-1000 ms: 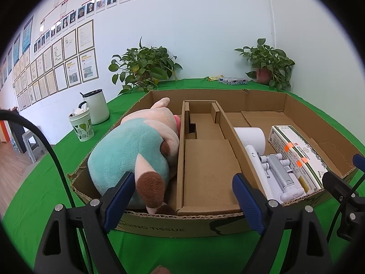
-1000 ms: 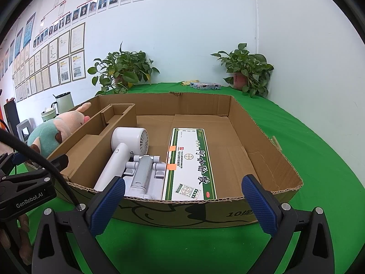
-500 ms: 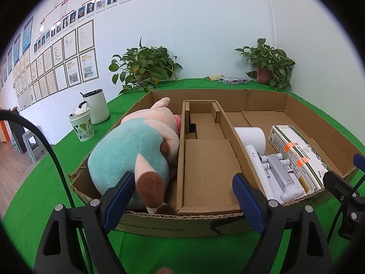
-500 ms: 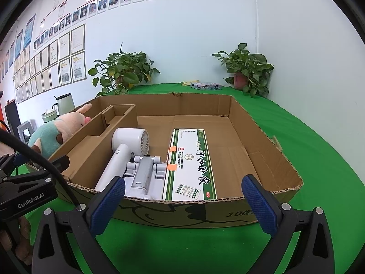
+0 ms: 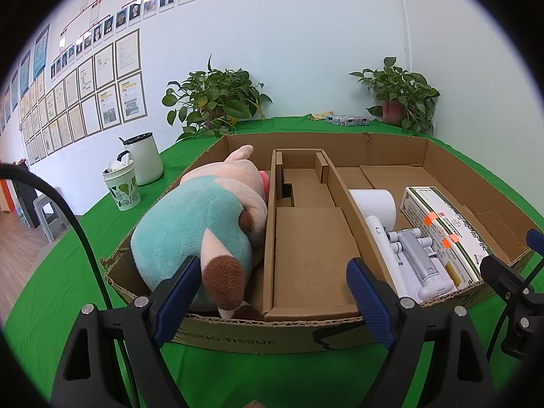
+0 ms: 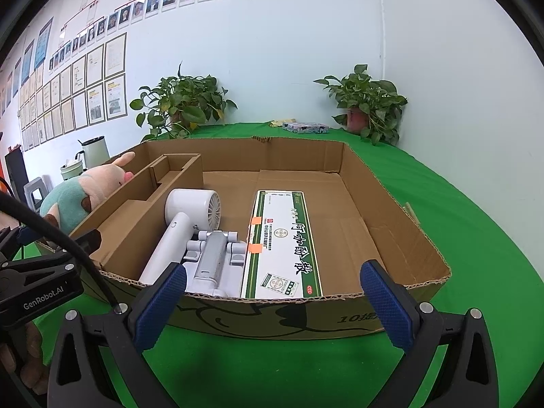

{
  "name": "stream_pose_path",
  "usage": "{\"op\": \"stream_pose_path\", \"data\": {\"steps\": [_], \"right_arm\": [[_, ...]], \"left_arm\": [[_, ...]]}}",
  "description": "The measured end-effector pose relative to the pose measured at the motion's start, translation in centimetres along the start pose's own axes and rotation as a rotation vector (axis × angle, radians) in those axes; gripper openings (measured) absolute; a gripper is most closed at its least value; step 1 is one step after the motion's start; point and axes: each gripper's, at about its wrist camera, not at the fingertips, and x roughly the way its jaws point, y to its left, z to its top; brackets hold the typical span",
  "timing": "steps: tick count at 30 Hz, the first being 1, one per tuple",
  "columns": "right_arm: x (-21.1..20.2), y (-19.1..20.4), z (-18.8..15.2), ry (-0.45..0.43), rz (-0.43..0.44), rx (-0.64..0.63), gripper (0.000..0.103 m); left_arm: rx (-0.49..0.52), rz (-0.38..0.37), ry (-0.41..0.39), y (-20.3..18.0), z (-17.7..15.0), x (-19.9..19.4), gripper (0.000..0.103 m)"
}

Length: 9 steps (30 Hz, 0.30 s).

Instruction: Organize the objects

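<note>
Left hand-held gripper (image 5: 270,292): jaws wide apart, empty, short of the cardboard box (image 5: 258,338) on the green bench (image 5: 54,272).
Right hand-held gripper (image 6: 272,297): jaws wide, nothing held.
Ahead of left: plush toy (image 5: 200,227), left compartment.
Ahead of right: hair dryer (image 6: 180,224), grey folded tool (image 6: 212,258), green-white carton (image 6: 284,244), side by side.

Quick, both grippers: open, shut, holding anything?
Left gripper: open, empty, short of the cardboard box.
Right gripper: open, empty.
</note>
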Motion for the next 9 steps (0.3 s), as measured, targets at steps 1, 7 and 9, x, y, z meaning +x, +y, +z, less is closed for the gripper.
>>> {"op": "stream_pose_path", "data": {"steps": [1, 7, 9], "right_arm": [[0.01, -0.02, 0.0, -0.001, 0.002, 0.001, 0.103], [-0.18, -0.09, -0.09, -0.001, 0.001, 0.003, 0.103], [-0.18, -0.09, -0.08, 0.0, -0.002, 0.001, 0.103]], "left_arm": [[0.0, 0.0, 0.0, -0.01, 0.02, 0.01, 0.087], [0.001, 0.001, 0.0, 0.02, -0.01, -0.03, 0.087], [0.0, 0.0, 0.0, 0.0, 0.01, -0.02, 0.087]]}}
